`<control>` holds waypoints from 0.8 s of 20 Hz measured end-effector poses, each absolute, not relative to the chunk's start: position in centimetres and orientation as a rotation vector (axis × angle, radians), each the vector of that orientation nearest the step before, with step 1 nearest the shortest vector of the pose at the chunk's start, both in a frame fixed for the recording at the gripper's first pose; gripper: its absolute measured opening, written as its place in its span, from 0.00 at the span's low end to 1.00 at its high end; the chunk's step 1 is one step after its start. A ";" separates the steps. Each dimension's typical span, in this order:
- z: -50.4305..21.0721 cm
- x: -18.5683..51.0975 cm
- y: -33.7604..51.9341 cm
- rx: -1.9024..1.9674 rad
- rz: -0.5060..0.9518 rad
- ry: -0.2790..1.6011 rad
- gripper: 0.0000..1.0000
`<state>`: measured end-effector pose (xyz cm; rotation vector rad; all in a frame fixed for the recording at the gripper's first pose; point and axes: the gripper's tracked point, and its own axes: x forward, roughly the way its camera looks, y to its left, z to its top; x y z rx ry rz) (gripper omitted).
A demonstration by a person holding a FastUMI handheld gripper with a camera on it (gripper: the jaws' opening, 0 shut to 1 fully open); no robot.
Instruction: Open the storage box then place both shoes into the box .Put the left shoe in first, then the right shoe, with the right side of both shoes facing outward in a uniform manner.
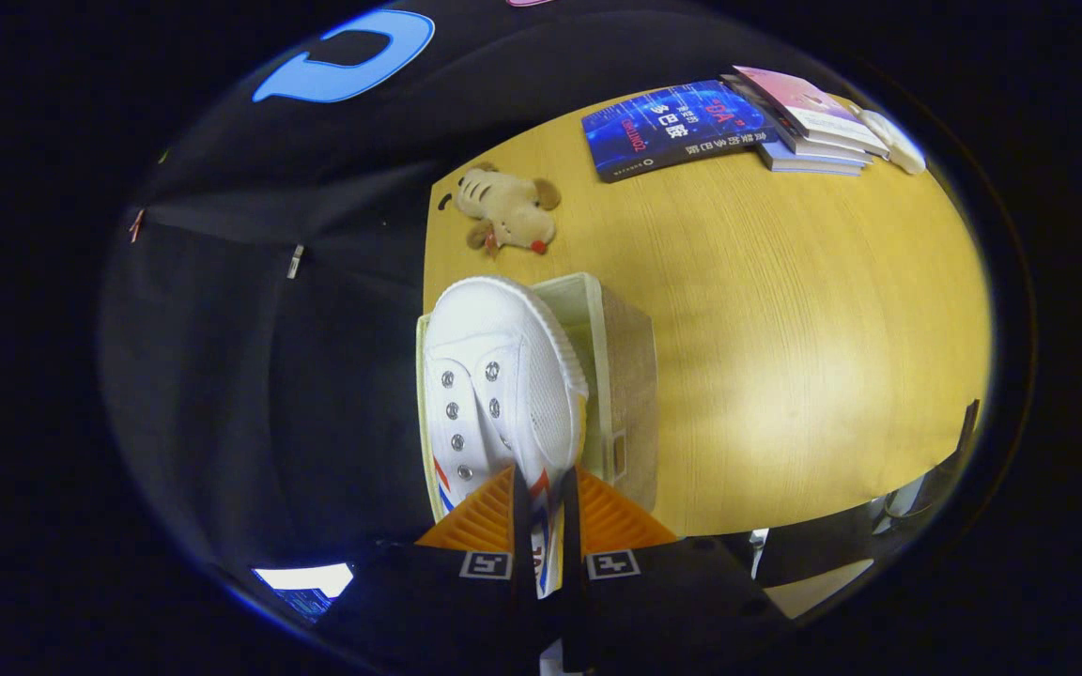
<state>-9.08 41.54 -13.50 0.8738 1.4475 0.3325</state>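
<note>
I have one white shoe (502,376) pinched at its heel end between my claw (546,512), both fingers pressing on the thin wall of the upper, so the claw is clamped on it. The shoe hangs toe-forward, just over the open box (618,376), whose pale rim shows past the toe and along one side. The box sits at the near corner of the table (785,329), right at the edge.

I judge this to be the placing step, though I cannot tell from here whether this is the left or right shoe, or whether another shoe already lies inside; the box's inside is mostly hidden by the shoe. To do it well, I would keep the shoe lined up with the long walls, lower it so the toe clears the far rim, and let go only once the sole rests on something, with the right side turned outward as asked.

Counting outward: one shoe, one box, one plush toy (508,208) beyond the box, and at the far end one blue book (668,127) lying flat beside a stack of about three books (809,122).
</note>
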 end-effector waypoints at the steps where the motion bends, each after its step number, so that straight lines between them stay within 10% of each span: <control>1: -13.9 -9.1 41.8 0.865 0.327 1.451 0.14; 9: -13.1 -8.0 43.2 0.923 0.391 1.411 0.31; 16: -12.9 -8.2 41.6 0.878 0.414 1.370 0.92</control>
